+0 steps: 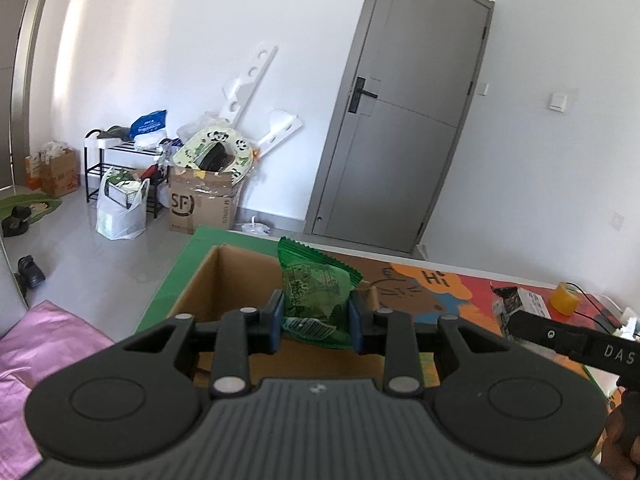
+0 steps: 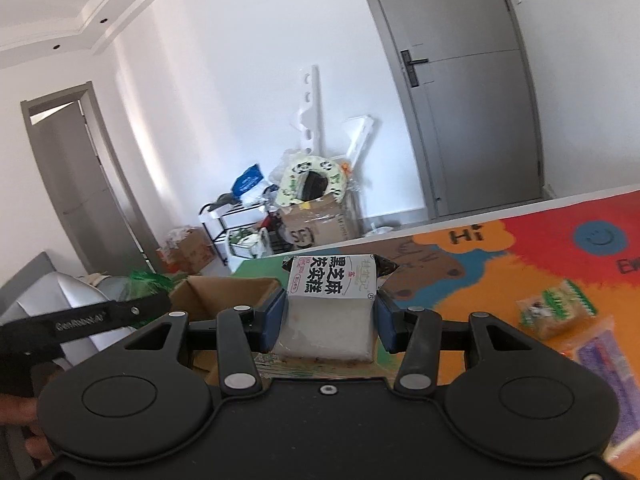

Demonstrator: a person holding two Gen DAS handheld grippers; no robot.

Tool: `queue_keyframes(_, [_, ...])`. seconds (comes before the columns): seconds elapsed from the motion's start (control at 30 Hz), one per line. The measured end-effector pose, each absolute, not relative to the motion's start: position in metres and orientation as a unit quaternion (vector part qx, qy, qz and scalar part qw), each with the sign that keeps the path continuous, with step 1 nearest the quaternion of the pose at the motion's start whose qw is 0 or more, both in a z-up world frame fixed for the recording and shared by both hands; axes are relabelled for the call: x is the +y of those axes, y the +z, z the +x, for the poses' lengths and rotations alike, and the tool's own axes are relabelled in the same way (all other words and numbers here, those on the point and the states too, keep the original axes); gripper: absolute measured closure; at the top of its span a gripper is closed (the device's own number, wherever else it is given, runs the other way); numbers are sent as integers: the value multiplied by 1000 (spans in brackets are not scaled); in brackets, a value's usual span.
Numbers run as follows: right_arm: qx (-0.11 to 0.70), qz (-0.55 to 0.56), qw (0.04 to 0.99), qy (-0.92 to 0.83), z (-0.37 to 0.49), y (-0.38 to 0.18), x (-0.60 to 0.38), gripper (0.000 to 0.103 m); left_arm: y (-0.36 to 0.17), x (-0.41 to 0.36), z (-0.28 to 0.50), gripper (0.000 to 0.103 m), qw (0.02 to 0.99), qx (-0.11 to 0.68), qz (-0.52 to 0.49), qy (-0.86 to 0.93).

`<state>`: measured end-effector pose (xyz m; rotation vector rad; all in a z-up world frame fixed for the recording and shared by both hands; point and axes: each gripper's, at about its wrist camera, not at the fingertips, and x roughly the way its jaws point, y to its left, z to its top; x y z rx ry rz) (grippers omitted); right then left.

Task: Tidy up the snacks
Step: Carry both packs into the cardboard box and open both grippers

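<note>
both grippers hold snacks above the table: left gripper (image 1: 317, 320) jaws clamped on a green packet (image 1: 316, 292) over the open box (image 1: 224, 280); right gripper (image 2: 331, 320) jaws clamped on a white packet (image 2: 332, 300).

The green snack packet (image 1: 316, 300) is glossy crinkled plastic film, the open box (image 1: 224, 280) plain matt cardboard, the white packet (image 2: 330, 312) smooth plastic with what looks like a paper label, the pink sheet (image 1: 36, 360) faintly shiny cloth.

Colourful mat (image 2: 520, 240) covers table; cardboard box (image 1: 208, 280), 2 snack packets (image 2: 556, 312) on it.
</note>
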<state>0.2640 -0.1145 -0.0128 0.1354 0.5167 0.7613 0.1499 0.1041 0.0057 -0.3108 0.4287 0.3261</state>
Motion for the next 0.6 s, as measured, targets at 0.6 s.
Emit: queue_keyframes(0.6, [268,51,855,441,254,-8,-47,56,11,137,115,60,939,215,-185,194])
